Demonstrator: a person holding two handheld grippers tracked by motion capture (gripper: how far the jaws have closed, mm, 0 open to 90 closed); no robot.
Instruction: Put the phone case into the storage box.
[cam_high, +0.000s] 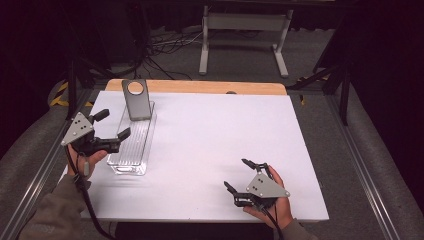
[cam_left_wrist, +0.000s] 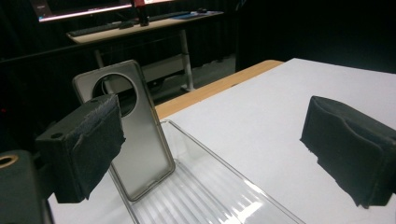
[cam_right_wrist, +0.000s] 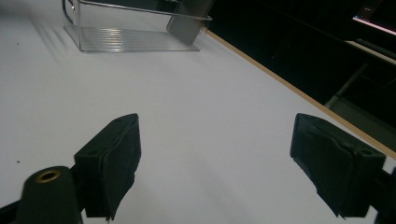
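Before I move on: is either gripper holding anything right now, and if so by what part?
Nothing is held. The left gripper is open beside the clear tray, where the phone case leans; the right gripper is open over bare table.

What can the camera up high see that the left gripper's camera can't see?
The high view alone takes in both hands, the left gripper beside the clear tray, the right gripper near the front edge of the table, both open, and the floor around it.

The left gripper view alone brings its own black pads up close, plus a desk with a lit screen far behind.

Both share the grey phone case standing tilted at the tray's far end, its round hole on top, and the white tabletop.
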